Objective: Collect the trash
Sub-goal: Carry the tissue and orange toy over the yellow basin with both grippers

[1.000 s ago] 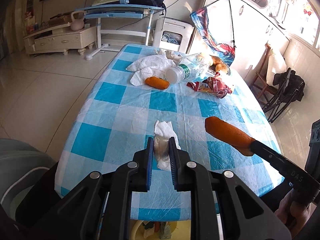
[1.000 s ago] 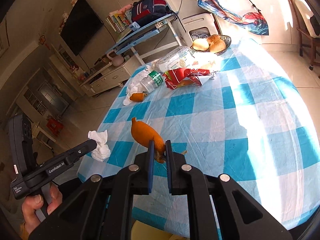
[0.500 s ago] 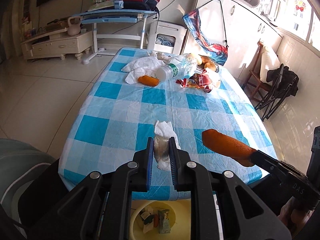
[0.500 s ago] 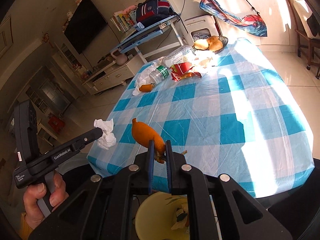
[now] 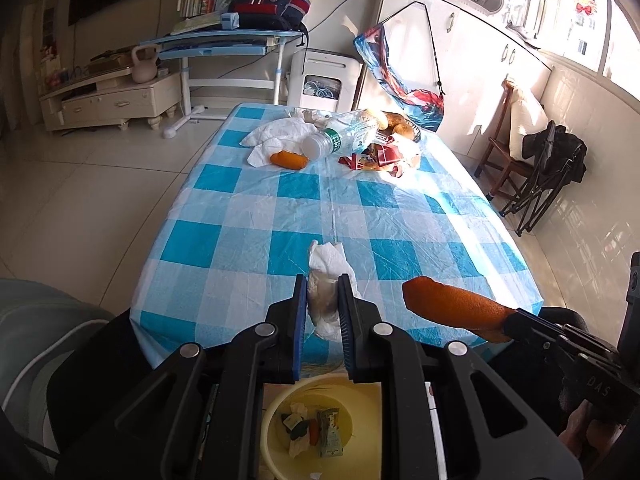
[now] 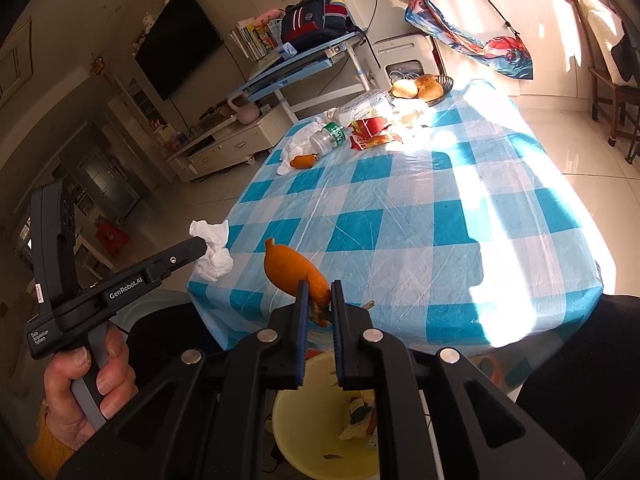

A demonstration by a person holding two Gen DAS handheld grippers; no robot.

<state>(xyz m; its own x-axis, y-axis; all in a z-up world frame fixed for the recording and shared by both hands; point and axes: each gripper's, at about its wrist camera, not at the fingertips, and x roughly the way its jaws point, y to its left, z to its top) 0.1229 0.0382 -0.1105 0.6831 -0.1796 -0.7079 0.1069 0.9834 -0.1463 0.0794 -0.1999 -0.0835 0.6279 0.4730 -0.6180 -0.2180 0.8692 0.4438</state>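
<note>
My left gripper (image 5: 322,280) is shut on a crumpled white tissue (image 5: 326,276), held off the near edge of the blue checked table (image 5: 280,208); the tissue also shows in the right wrist view (image 6: 212,250). My right gripper (image 6: 317,286) is shut on an orange peel (image 6: 294,270), seen from the left wrist view (image 5: 452,306) too. Both are above a yellow trash bin (image 5: 276,412) on the floor, which holds several scraps; it also shows in the right wrist view (image 6: 288,420).
At the table's far end lie white tissues (image 5: 280,132), another orange peel (image 5: 289,159), a plastic bottle (image 5: 340,136), a red wrapper (image 5: 374,158) and a basket of bread (image 6: 420,87). A folding chair (image 5: 548,168) stands at the right. A grey bin (image 5: 36,344) is at the left.
Both grippers pulled back from the table with the tissue and the peel still held. The yellow bin has come into full view below them.
</note>
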